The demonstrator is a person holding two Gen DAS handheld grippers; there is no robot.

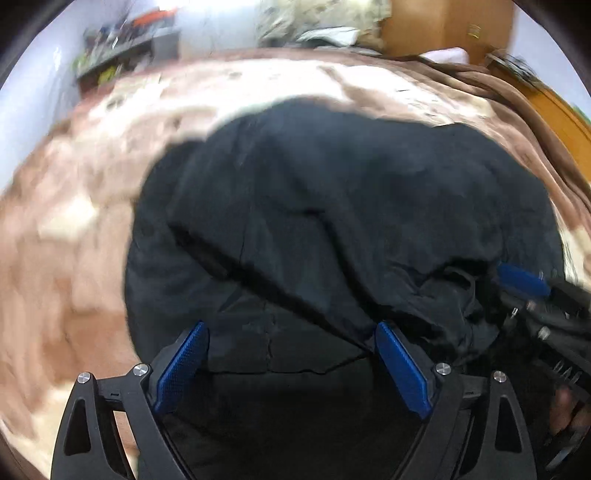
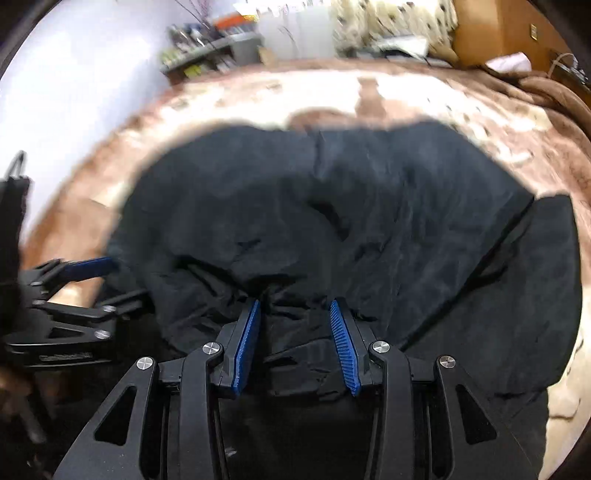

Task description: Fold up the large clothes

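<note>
A large black garment (image 1: 332, 206) lies spread and creased on a brown and cream blanket (image 1: 74, 240). My left gripper (image 1: 291, 326) hangs open above the garment's near edge, its blue pads (image 1: 181, 369) wide apart and pressing on nothing. My right gripper (image 2: 295, 306) has a thick bunch of the black garment (image 2: 332, 206) gathered between its blue pads (image 2: 245, 347), and folds run into the gap. The right gripper (image 1: 517, 295) also shows at the right edge of the left wrist view. At the left edge of the right wrist view the left gripper (image 2: 110, 284) stands beside the garment.
The blanket (image 2: 480, 110) covers a bed on all sides of the garment. A cluttered shelf (image 2: 207, 48) stands against the far wall. Wooden furniture (image 1: 443, 26) and a patterned cloth (image 2: 388, 22) are at the back right. A wooden bed edge (image 1: 561, 118) runs along the right.
</note>
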